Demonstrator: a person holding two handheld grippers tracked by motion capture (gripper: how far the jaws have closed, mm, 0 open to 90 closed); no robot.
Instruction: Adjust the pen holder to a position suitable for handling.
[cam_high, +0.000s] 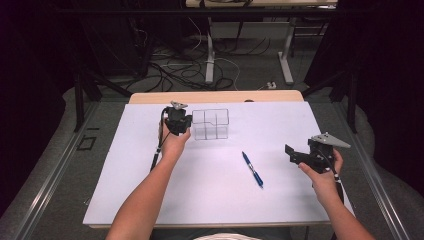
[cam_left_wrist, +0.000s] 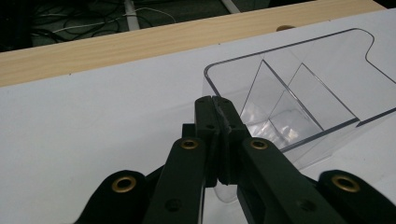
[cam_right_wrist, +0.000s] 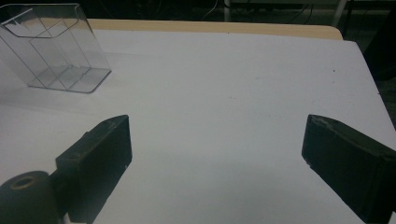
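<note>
A clear plastic organizer (cam_high: 210, 123) with several compartments stands on the white sheet near the table's far edge. My left gripper (cam_high: 178, 121) is at its left side. In the left gripper view the jaws are pressed together at the organizer's (cam_left_wrist: 299, 93) near left corner, and its thin wall seems to run between them, with clear plastic showing below the gripper (cam_left_wrist: 215, 100). My right gripper (cam_high: 290, 152) is held above the right side of the table, open and with nothing in it. In the right gripper view its gripper (cam_right_wrist: 215, 140) faces the bare sheet, and the organizer (cam_right_wrist: 56, 46) stands far off to the left.
A blue pen (cam_high: 252, 170) lies on the white sheet (cam_high: 150, 190) between the two hands. The wooden table edge (cam_high: 215, 96) runs behind the organizer. Cables and table legs are on the floor beyond.
</note>
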